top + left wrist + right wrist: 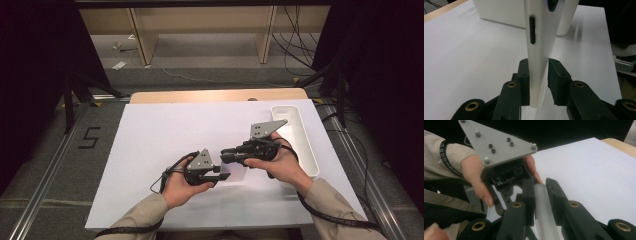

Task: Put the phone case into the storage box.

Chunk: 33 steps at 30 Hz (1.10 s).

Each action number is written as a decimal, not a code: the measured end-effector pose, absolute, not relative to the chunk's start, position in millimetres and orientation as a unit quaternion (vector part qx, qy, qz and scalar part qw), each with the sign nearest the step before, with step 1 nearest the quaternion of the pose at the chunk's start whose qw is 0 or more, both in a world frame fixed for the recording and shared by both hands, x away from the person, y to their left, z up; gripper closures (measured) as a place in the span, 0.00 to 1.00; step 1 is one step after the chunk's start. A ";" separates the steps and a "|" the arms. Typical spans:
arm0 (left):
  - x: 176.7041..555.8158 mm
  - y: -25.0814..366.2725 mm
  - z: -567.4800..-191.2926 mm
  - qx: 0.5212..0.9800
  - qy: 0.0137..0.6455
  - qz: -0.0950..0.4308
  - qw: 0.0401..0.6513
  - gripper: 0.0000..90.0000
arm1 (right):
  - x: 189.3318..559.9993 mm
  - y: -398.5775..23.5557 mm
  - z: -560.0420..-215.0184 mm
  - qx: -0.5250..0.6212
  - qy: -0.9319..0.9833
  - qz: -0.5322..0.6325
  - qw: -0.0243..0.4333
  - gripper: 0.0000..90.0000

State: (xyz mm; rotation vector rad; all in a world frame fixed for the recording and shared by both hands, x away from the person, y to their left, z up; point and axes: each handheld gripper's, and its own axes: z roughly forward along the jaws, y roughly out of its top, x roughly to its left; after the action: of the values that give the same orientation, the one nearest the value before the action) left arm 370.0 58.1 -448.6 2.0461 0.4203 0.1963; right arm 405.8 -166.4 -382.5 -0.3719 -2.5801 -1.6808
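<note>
**Asker:** What step are you on?

**Me:** I'd call it a 2-handed hold. My right claw point(540, 185) is clamped on 1 end of the white phone case point(541, 37). My left claw point(538, 65) has its pads on both faces of the other end, so it is gripping the case too, as far as I can tell. In the high view the case hangs just above the table point(165, 140), at lower centre of the frame, between the 2 claws and left of the white tray point(300, 135).

**Asker:** And the next move?

**Me:** My guess is that 1 claw must let go, so the other can carry the case alone, perhaps to the tray. The case looks thin and bendy, so the grip that remains has to be firm, and the release slow.

**Asker:** Do the views differ?

**Me:** Yes. The left gripper view shows the case edge-on, with a dark side slot above the pads and a round hole at the top of the frame. The right gripper view shows it as a pale, see-through strip, with my other hand point(477, 173) behind it at upper left. The high view gives the layout, but the case is faint there.
</note>
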 end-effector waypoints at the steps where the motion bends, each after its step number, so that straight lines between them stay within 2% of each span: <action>1: 369.9 58.3 -448.1 0.846 0.173 0.081 0.498 0.81 | 405.6 -166.3 -382.4 -0.118 -0.832 -0.542 0.021 0.87; 26: 370.0 61.5 -444.1 0.857 0.152 0.041 0.491 0.89 | 403.8 -166.2 -381.9 -0.080 -0.835 -0.543 0.036 0.85; 33: 370.4 62.1 -443.8 0.857 0.152 0.042 0.491 0.90 | 404.6 -166.6 -382.8 -0.076 -0.834 -0.546 0.018 0.75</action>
State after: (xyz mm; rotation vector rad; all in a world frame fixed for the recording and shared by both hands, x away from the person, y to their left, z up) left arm 370.4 62.1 -443.8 2.0807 0.3697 0.1023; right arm 404.6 -166.6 -382.8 -0.2352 -2.5906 -1.6977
